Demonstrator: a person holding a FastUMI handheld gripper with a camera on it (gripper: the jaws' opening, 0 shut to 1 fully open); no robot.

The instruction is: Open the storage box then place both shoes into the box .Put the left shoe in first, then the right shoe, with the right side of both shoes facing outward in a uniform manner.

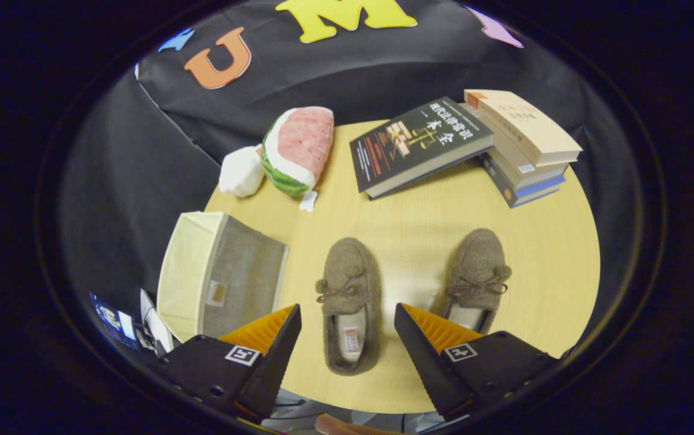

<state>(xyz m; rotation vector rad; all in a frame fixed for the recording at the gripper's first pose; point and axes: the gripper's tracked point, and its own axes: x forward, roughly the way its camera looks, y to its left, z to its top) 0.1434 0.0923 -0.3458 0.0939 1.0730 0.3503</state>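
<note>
Two brown felt slippers with bow laces lie on a round wooden table, toes pointing away from me. The left shoe sits between my fingers, its heel opening toward me. Past my right finger lies the right shoe, its heel partly hidden by that finger. The storage box, grey fabric with a cream lining, lies tipped on its side left of the left shoe, beyond my left finger; its opening faces left. My gripper is open, hovering above the table with the fingers wide apart and touching nothing.
A watermelon-shaped plush and a white soft item lie at the table's far left. A dark book leans on a stack of books at the far right. Bare tabletop lies between the shoes and the books.
</note>
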